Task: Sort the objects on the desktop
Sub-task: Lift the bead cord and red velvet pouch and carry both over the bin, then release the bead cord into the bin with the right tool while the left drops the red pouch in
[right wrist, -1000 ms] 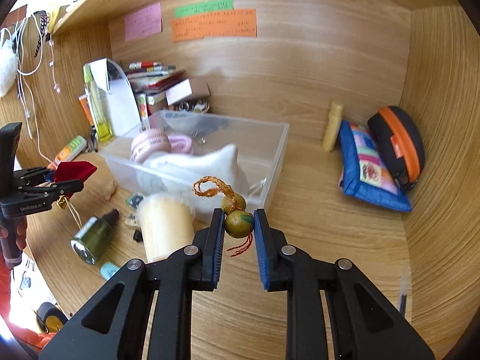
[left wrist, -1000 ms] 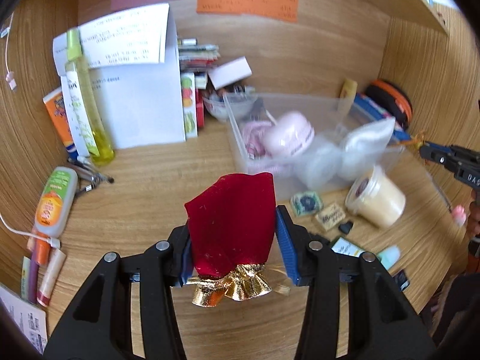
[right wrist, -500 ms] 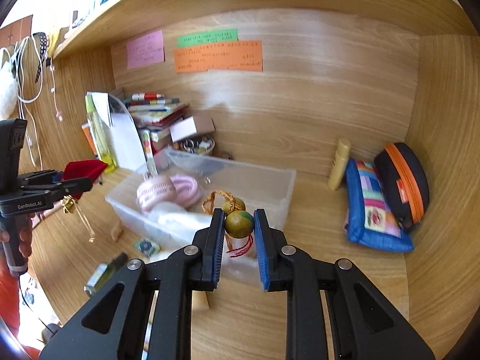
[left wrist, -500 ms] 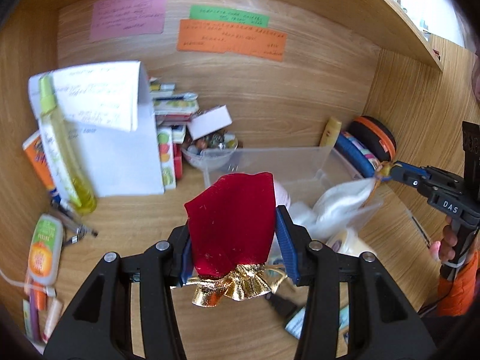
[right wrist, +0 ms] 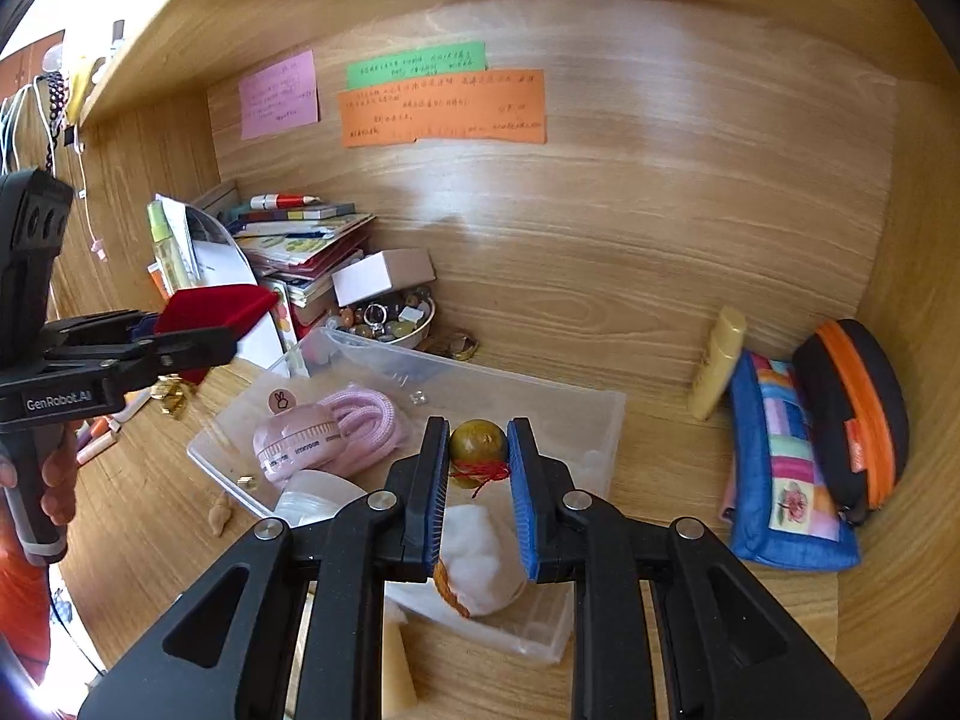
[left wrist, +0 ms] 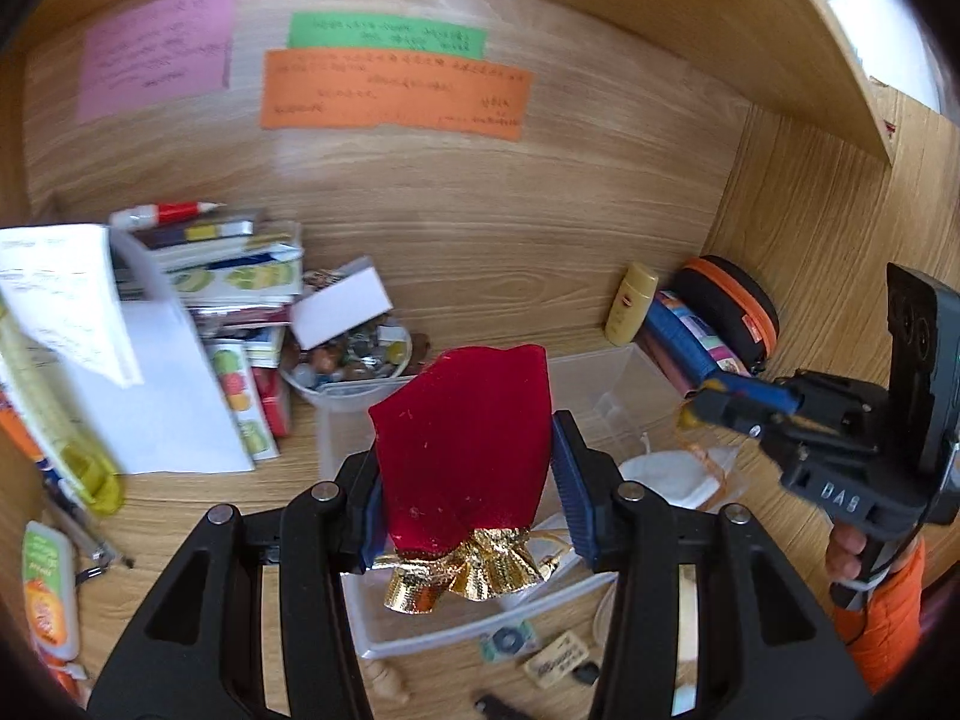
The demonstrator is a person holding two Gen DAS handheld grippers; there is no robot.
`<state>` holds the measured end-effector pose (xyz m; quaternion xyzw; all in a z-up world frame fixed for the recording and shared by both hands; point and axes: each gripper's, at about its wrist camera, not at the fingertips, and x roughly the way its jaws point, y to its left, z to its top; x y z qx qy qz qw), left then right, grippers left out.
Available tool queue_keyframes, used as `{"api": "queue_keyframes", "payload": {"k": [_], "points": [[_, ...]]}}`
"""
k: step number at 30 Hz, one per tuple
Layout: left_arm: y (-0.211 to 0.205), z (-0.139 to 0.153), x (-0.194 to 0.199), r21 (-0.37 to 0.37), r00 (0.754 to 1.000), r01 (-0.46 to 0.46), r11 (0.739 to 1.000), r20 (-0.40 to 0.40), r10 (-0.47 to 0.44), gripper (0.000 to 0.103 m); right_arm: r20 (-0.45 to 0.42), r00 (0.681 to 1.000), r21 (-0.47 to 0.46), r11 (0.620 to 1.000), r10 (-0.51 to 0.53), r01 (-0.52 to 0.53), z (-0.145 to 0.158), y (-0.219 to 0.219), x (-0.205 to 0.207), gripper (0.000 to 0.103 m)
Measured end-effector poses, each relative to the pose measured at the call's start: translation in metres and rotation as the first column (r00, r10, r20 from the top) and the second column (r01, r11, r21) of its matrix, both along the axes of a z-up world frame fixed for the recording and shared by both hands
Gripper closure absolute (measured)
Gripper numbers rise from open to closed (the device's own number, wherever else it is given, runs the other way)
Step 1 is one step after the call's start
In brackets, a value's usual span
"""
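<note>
Hovering over the clear bin (left wrist: 606, 378), left hand-held gripper (left wrist: 465, 483) clamps a red velvet pouch (left wrist: 465, 444), gold-foil neck pointing six o'clock; right hand-held gripper (right wrist: 478, 468) pinches an olive-brown bead (right wrist: 478, 443)

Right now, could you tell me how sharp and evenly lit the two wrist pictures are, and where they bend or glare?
Left wrist view: the papers and yellow bottle at the left edge are smeared, while the red pouch is sharp. Right wrist view: crisp overall, with a pale sheen on the back wall and blown-out daylight at the bottom left. Both views: fisheye bows the wood grain, and the corners go black.
</note>
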<state>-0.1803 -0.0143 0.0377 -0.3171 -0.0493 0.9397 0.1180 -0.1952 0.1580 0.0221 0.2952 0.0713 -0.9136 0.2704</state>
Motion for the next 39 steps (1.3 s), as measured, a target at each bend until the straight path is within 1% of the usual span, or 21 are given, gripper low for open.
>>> {"api": "queue_keyframes", "payload": {"k": [2, 4, 10, 17, 25, 27, 29, 31, 32, 33, 34, 35, 36, 38, 39], "points": [[0.004, -0.005, -0.01, 0.014, 1.0, 0.013, 1.0, 0.018, -0.013, 0.056, 0.011, 1.0, 0.012, 1.0, 0.007, -0.007, -0.005, -0.005, -0.004, 0.085], [0.009, -0.01, -0.018, 0.013, 0.999, 0.016, 1.0, 0.03, -0.016, 0.056, 0.022, 1.0, 0.026, 1.0, 0.012, -0.012, -0.011, -0.01, -0.008, 0.085], [0.025, -0.029, -0.039, 0.008, 0.994, 0.063, 0.998, 0.085, -0.063, 0.056, 0.057, 0.998, 0.062, 0.998, 0.015, -0.018, -0.027, -0.019, -0.018, 0.085], [0.036, -0.045, -0.054, -0.027, 0.987, 0.088, 0.996, 0.136, -0.084, 0.056, 0.101, 0.995, 0.081, 0.997, 0.003, -0.012, -0.044, -0.023, -0.03, 0.085], [0.047, -0.052, -0.056, -0.062, 0.986, 0.093, 0.994, 0.146, -0.084, 0.055, 0.12, 0.993, 0.129, 0.992, -0.005, -0.011, -0.056, -0.03, -0.034, 0.085], [0.048, -0.051, -0.056, -0.071, 0.986, 0.095, 0.993, 0.147, -0.084, 0.054, 0.124, 0.992, 0.137, 0.991, -0.008, -0.009, -0.058, -0.031, -0.036, 0.085], [0.048, -0.051, -0.054, -0.079, 0.986, 0.09, 0.993, 0.147, -0.078, 0.048, 0.121, 0.993, 0.151, 0.989, -0.014, -0.005, -0.057, -0.031, -0.036, 0.085], [0.049, -0.049, -0.052, -0.082, 0.987, 0.088, 0.993, 0.141, -0.076, 0.044, 0.121, 0.993, 0.168, 0.986, -0.017, -0.004, -0.057, -0.032, -0.037, 0.081], [0.048, -0.048, -0.05, -0.085, 0.988, 0.086, 0.993, 0.136, -0.074, 0.041, 0.121, 0.992, 0.176, 0.984, -0.019, -0.002, -0.056, -0.033, -0.037, 0.074], [0.048, -0.045, -0.048, -0.089, 0.989, 0.08, 0.993, 0.128, -0.069, 0.039, 0.114, 0.993, 0.185, 0.983, -0.025, 0.004, -0.056, -0.033, -0.036, 0.063], [0.047, -0.043, -0.046, -0.092, 0.991, 0.076, 0.993, 0.12, -0.065, 0.038, 0.099, 0.994, 0.196, 0.98, -0.037, 0.017, -0.055, -0.034, -0.035, 0.057], [0.046, -0.041, -0.044, -0.092, 0.992, 0.074, 0.993, 0.114, -0.063, 0.036, 0.087, 0.995, 0.203, 0.979, -0.045, 0.027, -0.054, -0.034, -0.033, 0.047], [0.045, -0.039, -0.041, -0.091, 0.992, 0.07, 0.993, 0.107, -0.06, 0.035, 0.068, 0.996, 0.208, 0.977, -0.052, 0.037, -0.052, -0.034, -0.031, 0.044], [0.042, -0.033, -0.037, -0.084, 0.995, 0.05, 0.995, 0.089, -0.042, 0.03, 0.044, 0.998, 0.212, 0.977, -0.048, 0.038, -0.047, -0.035, -0.026, 0.043], [0.041, -0.03, -0.034, -0.084, 0.996, 0.045, 0.995, 0.081, -0.039, 0.03, 0.033, 0.998, 0.217, 0.975, -0.047, 0.039, -0.045, -0.036, -0.023, 0.04]]}}
